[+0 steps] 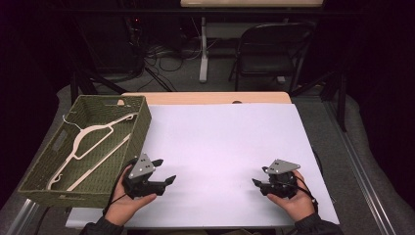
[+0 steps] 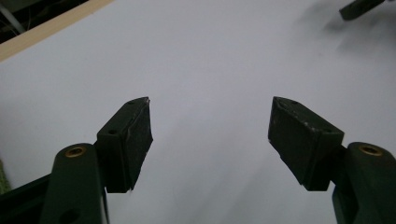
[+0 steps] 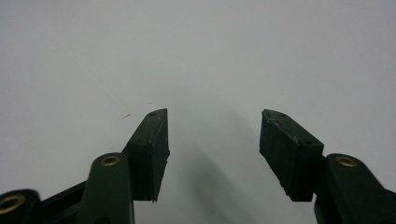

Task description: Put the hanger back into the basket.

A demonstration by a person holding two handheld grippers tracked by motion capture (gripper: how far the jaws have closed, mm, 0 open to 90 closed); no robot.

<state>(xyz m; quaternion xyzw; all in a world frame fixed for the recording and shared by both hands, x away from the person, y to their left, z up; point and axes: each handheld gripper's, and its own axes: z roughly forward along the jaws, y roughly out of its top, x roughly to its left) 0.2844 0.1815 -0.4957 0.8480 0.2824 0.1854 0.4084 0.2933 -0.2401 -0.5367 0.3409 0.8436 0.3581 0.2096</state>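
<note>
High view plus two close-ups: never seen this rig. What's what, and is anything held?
No robot here: a person holds a two-jaw gripper in each hand. The high view looks down on the table from above, with the left gripper beside a green basket and the right gripper opposite. A pale hanger lies in the basket. The other two pictures come from cameras riding on each gripper, looking along its black jaws: left gripper, right gripper. Both are open over the bare white surface; nothing is held.

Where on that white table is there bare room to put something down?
The white sheet is bare between the left tool and the right tool, and all the way back to the wooden edge. The left side is crowded: a basket holding hangers.
</note>
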